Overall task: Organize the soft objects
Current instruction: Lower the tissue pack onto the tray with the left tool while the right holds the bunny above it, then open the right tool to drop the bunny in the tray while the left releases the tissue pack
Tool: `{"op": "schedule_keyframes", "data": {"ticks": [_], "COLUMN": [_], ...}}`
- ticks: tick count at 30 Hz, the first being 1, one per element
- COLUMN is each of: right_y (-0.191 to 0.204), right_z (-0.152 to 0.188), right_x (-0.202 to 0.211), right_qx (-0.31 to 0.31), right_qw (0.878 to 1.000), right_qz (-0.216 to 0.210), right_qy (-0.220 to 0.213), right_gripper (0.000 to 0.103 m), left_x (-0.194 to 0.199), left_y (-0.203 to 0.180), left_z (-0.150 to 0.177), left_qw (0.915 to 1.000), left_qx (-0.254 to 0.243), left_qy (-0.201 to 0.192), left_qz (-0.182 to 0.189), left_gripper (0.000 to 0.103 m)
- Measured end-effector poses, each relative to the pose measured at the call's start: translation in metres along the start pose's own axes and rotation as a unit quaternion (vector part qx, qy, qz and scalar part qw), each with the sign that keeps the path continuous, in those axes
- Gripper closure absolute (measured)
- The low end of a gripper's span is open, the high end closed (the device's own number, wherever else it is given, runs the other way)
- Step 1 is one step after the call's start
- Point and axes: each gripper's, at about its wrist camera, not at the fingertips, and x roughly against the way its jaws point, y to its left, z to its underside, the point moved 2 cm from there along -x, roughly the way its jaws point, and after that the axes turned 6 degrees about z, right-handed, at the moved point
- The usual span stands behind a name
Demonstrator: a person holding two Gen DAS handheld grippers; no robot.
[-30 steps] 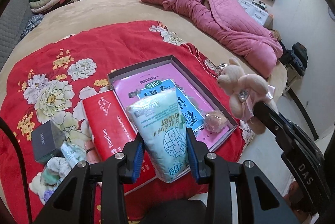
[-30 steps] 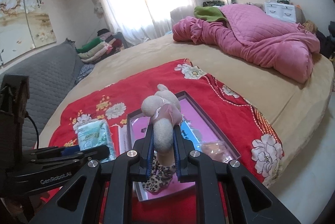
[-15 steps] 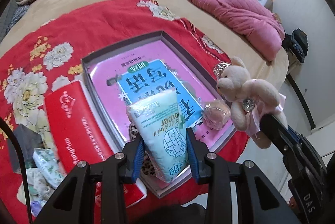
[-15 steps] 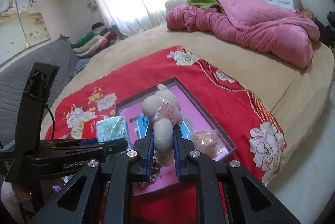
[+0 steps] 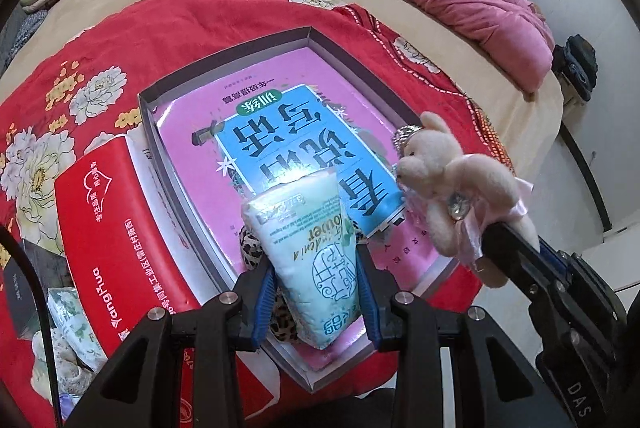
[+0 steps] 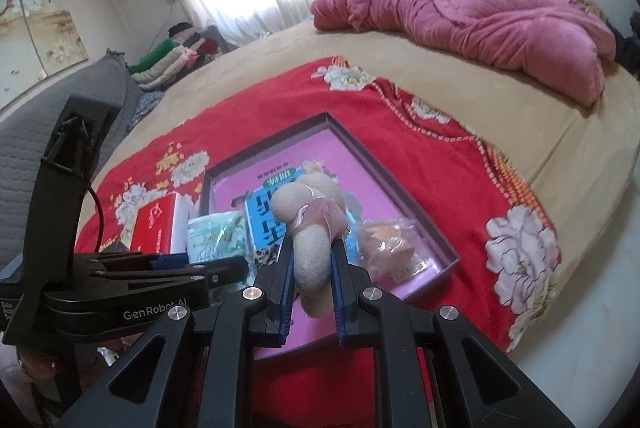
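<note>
The tissue pack (image 5: 316, 264) is hanging clamped in the left gripper (image 5: 316, 302) over the box (image 5: 224, 56), the bear (image 6: 310, 224) is clamped in the right gripper (image 6: 311, 288), and both risk colliding or landing on the box rim.

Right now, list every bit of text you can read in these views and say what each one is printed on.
"GenRobot AI" on the left gripper body, right wrist view.
"DAS" on the right gripper body.
"Yanghua" on the red tissue pack.
"ower", part of a word, on the pale blue pouch held in the left gripper.
Large Chinese characters, upside down, on the blue booklet in the box.
The small print on the pouch and red pack is too small to read.
</note>
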Motion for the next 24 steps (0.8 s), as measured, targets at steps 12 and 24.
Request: {"op": "schedule_keyframes", "data": {"ticks": [12, 24], "right_y": [0.006, -0.008], "right_z": [0.016, 0.021], "right_x": [-0.035, -0.053], "right_qx": [0.004, -0.004], "right_qw": [0.998, 0.997], "right_qz": [-0.015, 0.026], "right_qy": [0.060, 0.076], "right_gripper": [0.086, 0.080], "left_x": [-0.010, -0.017], "left_y": [0.007, 0.006], "left_z": [-0.001, -0.002], "left_qw": [0.9998, 0.9997], "left_qx": [0.002, 0.001], "left_qy": [0.007, 0.015], "left_qz": [-0.016, -0.017], "left_gripper": [0.066, 0.065]}}
